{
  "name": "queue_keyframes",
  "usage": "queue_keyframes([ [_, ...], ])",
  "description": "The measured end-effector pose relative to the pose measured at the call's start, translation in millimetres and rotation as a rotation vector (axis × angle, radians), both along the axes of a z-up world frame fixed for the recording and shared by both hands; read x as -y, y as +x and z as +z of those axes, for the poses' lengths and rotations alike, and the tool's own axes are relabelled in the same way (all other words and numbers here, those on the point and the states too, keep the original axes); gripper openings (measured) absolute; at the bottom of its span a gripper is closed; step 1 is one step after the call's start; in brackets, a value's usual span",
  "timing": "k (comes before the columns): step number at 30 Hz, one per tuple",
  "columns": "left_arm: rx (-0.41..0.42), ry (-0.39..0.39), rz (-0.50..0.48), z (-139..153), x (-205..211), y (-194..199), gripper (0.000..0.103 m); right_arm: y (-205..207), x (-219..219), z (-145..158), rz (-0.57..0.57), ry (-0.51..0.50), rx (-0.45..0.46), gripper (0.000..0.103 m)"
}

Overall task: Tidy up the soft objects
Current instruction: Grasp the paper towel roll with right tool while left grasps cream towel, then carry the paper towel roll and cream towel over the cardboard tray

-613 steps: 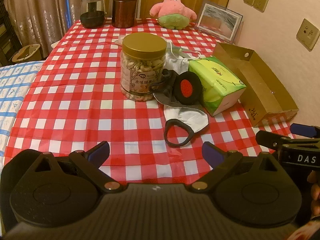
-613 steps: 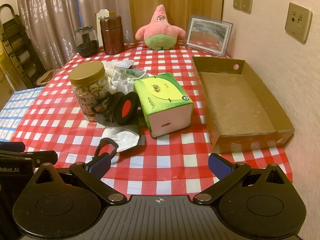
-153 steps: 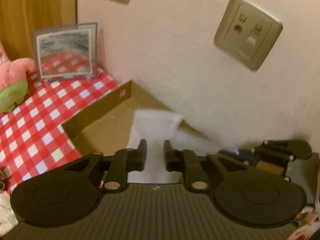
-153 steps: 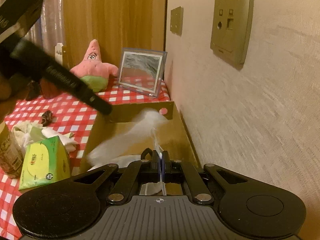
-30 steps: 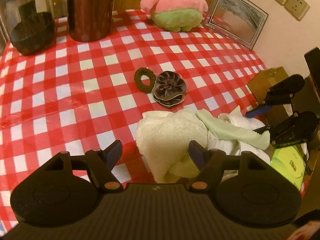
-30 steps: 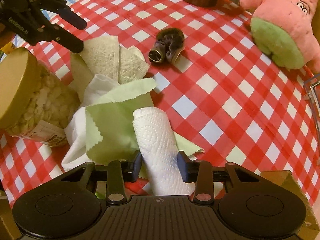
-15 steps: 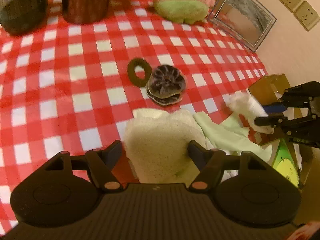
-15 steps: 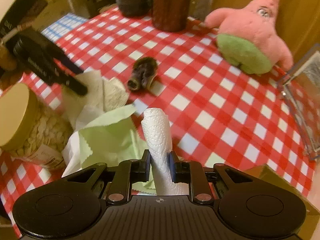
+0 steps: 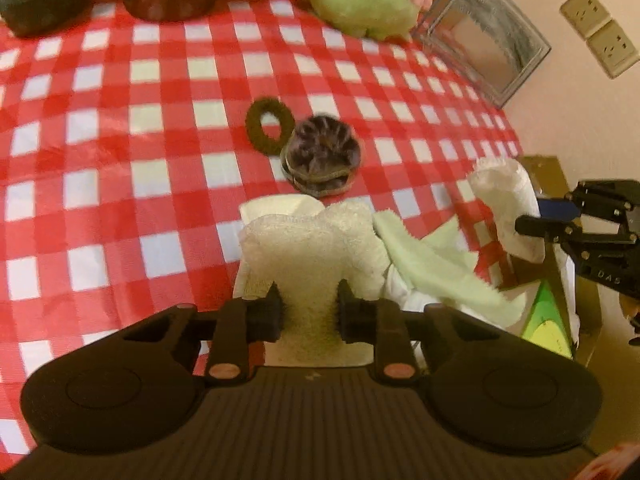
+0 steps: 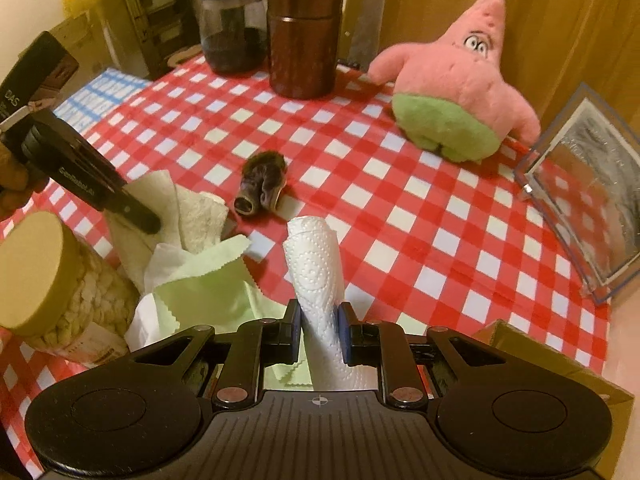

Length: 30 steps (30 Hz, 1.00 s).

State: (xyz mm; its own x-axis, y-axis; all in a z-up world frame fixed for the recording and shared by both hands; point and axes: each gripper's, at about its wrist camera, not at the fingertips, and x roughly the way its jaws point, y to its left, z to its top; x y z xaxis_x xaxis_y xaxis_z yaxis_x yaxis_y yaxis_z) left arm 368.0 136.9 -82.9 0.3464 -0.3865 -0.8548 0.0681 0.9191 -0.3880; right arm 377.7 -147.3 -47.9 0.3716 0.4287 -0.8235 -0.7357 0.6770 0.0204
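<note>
Closing left tool (image 9: 310, 304) on cream towel (image 9: 312, 248), pads pinching its near end. Right tool (image 10: 319, 330) grips paper towel roll (image 10: 316, 276), long side pointing far. Brown box (image 10: 560, 364) just right of right tool, so right hand nearer.

Dim warm indoor light; slight motion blur; fisheye-warped edges w/ vignette
</note>
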Motion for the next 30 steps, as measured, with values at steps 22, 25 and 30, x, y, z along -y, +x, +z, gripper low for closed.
queue_keyframes([
  [22,0.290,0.133,0.017,166.3,8.5,-69.5,0.021,-73.7,27.8,102.7,-0.103,0.120,0.135,0.019],
  [25,0.312,0.138,0.019,184.3,15.7,-80.4,0.021,-86.7,37.1,114.1,-0.128,0.141,0.140,0.019],
  [30,0.349,0.122,0.024,209.4,31.2,-99.4,0.021,-104.0,54.4,123.2,-0.180,0.187,0.116,0.019],
])
